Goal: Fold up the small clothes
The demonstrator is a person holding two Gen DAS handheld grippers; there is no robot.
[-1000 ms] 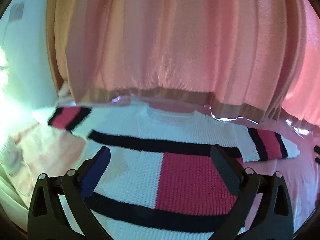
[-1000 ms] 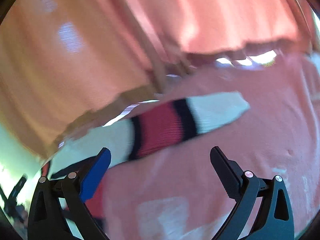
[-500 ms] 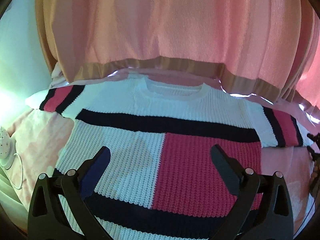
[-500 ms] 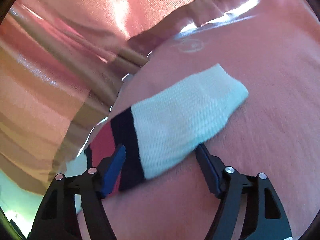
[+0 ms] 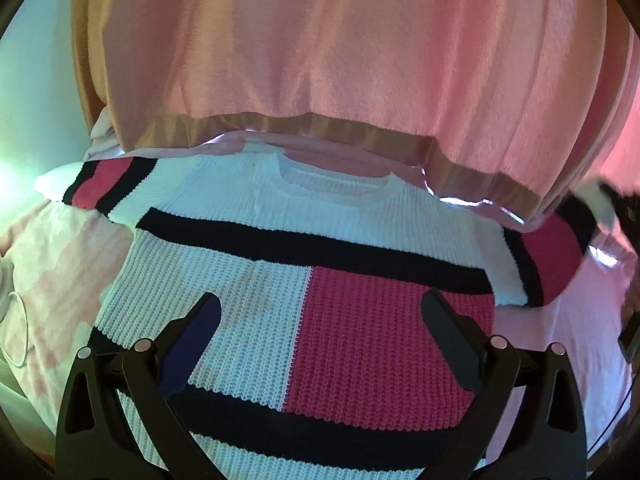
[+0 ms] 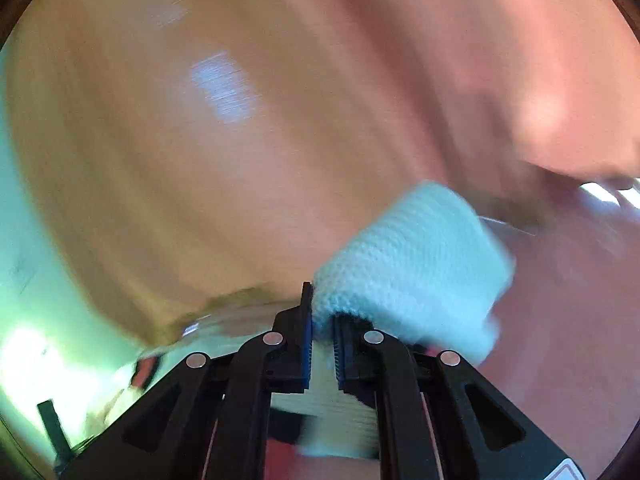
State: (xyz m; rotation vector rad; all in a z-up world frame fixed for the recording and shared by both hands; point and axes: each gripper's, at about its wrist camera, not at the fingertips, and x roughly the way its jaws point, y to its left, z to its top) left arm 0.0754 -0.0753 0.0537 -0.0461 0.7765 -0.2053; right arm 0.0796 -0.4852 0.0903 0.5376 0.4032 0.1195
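Note:
A small knit sweater [image 5: 256, 304], white with navy stripes and a red block, lies flat and face up on a pink sheet [image 5: 560, 328], collar at the far side. My left gripper [image 5: 320, 312] is open and empty, hovering above the sweater's lower body. The sweater's right sleeve [image 5: 552, 256] is lifted at its end, far right in the left wrist view. My right gripper [image 6: 322, 316] is shut on the white cuff [image 6: 412, 264] of that sleeve and holds it up off the sheet. The right wrist view is blurred.
A pink curtain with a tan hem [image 5: 320, 60] hangs just behind the sweater's collar. A white cable [image 5: 20, 328] lies at the left edge on a pink patterned cloth [image 5: 60, 264]. A dark object [image 5: 630, 336] sits at the far right edge.
My right gripper closed on the sleeve cuff and lifted it off the sheet. My left gripper kept open and drew slightly closer above the sweater body.

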